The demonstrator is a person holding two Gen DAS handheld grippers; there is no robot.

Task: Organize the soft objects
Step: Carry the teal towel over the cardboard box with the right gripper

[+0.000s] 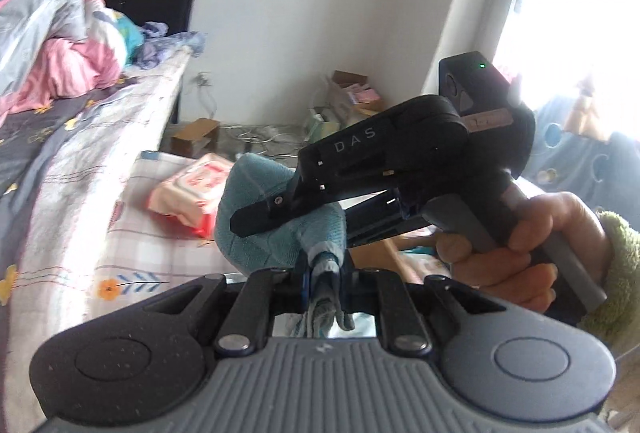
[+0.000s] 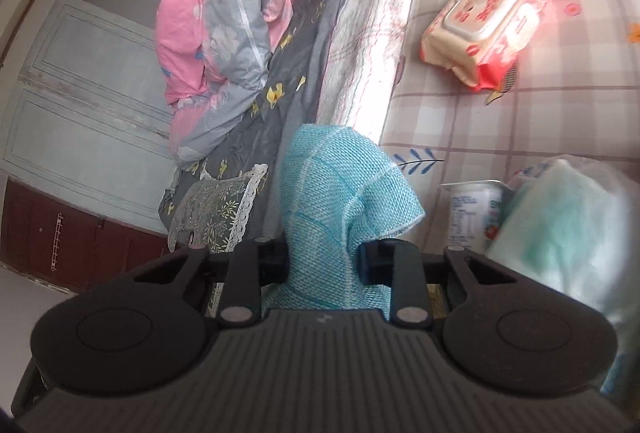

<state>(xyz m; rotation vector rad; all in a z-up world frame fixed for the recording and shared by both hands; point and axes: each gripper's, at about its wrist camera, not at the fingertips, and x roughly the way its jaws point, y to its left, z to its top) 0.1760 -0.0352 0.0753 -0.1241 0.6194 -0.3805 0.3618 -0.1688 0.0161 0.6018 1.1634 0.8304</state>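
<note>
A teal cloth [image 2: 340, 201] is held up in the air between both grippers, above the checked surface [image 2: 540, 105]. The left gripper [image 1: 320, 273] is clamped tight on a bunched, hemmed edge of the cloth, which is seen squeezed between its fingers in the left wrist view. The right gripper [image 1: 280, 211] is seen in the same view from the side, its fingers pressed on the fuller part of the cloth, and is gripped by a hand [image 1: 516, 253] with a fuzzy green sleeve [image 1: 616, 273]. In the right wrist view the cloth is seen draped up and over from between the right gripper's fingers, clamped there.

A pack of wet wipes [image 2: 488, 21] is laid on the checked surface, well apart from the cloth. A yoghurt cup [image 2: 476, 213] is stood just beside a plastic-wrapped pale green bundle [image 2: 568, 225] at the surface's near side. A bed [image 2: 320, 45] is set alongside the surface, with a pink and grey quilt [image 2: 224, 25] heaped on it. Cardboard boxes [image 1: 196, 137] and cables are seen on the floor by the wall.
</note>
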